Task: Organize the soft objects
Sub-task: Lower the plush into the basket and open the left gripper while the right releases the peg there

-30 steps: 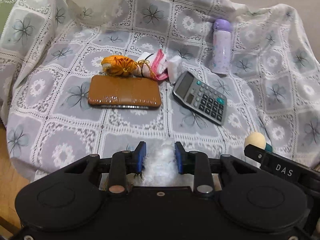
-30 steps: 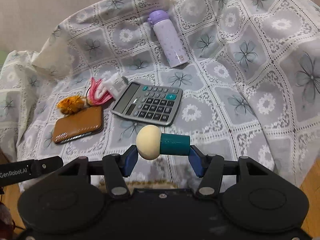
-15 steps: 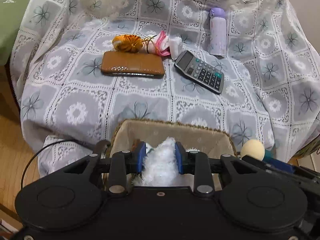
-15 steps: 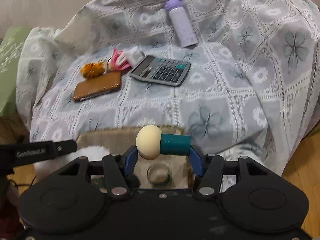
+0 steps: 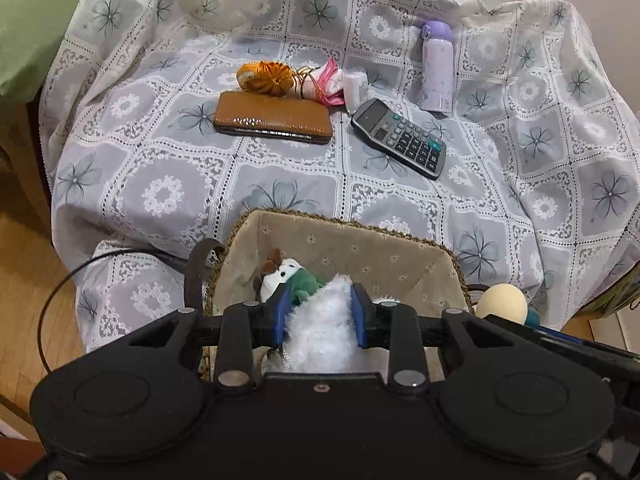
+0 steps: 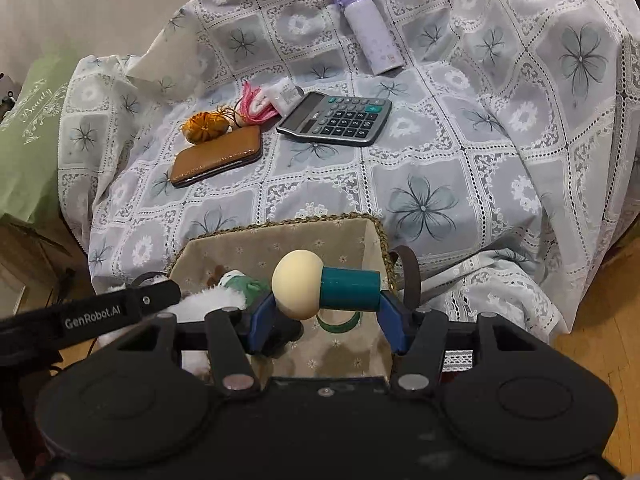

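White fluff fills the gap in my left fingers (image 5: 320,312): a white fluffy toy (image 5: 322,334), pinched nearly flat between the two blue pads, low centre of the left view. It hangs over the open mouth of the woven basket (image 5: 348,224), which has a beige flowered lining. Already lying in the basket, just beyond the pads: a small plush with a white face and green clothes (image 5: 292,278).

My right fingers (image 6: 326,312) are clamped on a mushroom-shaped toy (image 6: 320,284), cream cap pointing toward frame left, teal stem toward frame right, held crosswise between the pads. It sits above the same basket (image 6: 382,240), centre of the right view. A green-rimmed ring or small cup shows on the lining beneath it; cannot tell which.

Beyond the basket, a surface draped in lace cloth (image 5: 168,176) with grey flower squares. On it, upper middle of the left view:
- brown wallet (image 5: 274,118), lying flat
- orange gathered pouch (image 5: 266,76), just behind the wallet
- pink-and-white soft item (image 5: 330,84), beside the pouch
- calculator (image 5: 400,138), right of the wallet
- lilac bottle (image 5: 437,68), upper right, apart from the calculator

Green cushion (image 5: 28,28) at upper left edge.
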Motion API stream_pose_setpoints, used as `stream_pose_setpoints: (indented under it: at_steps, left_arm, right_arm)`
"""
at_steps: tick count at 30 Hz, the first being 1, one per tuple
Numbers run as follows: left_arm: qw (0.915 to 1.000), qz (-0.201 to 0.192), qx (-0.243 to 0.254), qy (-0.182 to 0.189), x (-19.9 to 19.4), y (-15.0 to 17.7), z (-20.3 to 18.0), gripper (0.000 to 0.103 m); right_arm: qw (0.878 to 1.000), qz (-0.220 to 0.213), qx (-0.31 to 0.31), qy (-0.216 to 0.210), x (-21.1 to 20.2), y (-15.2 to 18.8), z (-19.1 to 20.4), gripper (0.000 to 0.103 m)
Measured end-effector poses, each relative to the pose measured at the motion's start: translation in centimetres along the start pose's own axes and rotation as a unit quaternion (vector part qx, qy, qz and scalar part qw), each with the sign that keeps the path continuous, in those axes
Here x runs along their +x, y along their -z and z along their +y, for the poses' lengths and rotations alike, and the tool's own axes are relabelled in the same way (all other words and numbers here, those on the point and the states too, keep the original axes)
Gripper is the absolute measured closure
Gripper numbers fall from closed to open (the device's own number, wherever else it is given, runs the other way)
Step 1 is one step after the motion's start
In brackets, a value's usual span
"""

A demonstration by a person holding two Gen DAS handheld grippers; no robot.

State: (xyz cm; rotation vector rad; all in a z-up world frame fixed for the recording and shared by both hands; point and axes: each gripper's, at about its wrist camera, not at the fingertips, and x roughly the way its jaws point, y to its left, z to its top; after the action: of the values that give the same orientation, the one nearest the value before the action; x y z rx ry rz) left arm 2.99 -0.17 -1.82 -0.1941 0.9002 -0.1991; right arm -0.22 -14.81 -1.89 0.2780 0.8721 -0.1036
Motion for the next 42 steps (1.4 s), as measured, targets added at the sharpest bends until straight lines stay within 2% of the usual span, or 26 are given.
stream_pose_setpoints:
  at_steps: [15,19,22,25,28,32,37,39,40,42]
  left_arm:
    - [1.0000,0.001,0.004,-0.009,0.25,0.59,-0.38,0.071]
    - [0.9999,0.005,0.002,-0.015,0.36,0.62,-0.25,0.059]
    - [0.9998,0.004,0.004,-0.021,0.34,0.67,-0.32,0.058]
    - [0.9997,0.005,0.005,-0.024,0.30,0.68,-0.32,0.047]
    - [0.9995,0.001,0.008,-0.030,0.18,0.75,-0.38,0.046]
    - [0.9995,0.003,0.009,-0.032,0.25,0.73,-0.38,0.039]
    - [0.9993,0.007,0.009,-0.035,0.35,0.83,-0.29,0.039]
    - [0.9993,0.010,0.010,-0.036,0.42,0.87,-0.31,0.034]
    - [0.9992,0.011,0.010,-0.037,0.48,0.90,-0.34,0.027]
    - [0.9991,0.012,0.012,-0.039,0.49,0.97,-0.39,0.025]
  right_arm:
    - [1.000,0.011,-0.002,0.011,0.24,-0.05,0.10,0.047]
    - [1.000,0.013,-0.002,0.010,0.29,-0.07,0.16,0.046]
    - [1.000,0.012,-0.002,0.010,0.24,-0.08,0.11,0.046]
    - [1.000,0.010,-0.005,0.011,0.18,-0.08,0.20,0.045]
    - [1.000,0.009,-0.006,0.011,0.18,-0.11,0.24,0.043]
    - [1.000,0.013,-0.005,0.011,0.30,-0.12,0.12,0.042]
    - [1.000,0.015,-0.003,0.012,0.38,-0.10,-0.01,0.040]
    - [1.000,0.016,-0.003,0.012,0.41,-0.09,-0.02,0.039]
    - [1.000,0.016,-0.003,0.012,0.41,-0.09,-0.03,0.038]
    - [1.000,0.016,-0.003,0.012,0.43,-0.09,-0.05,0.036]
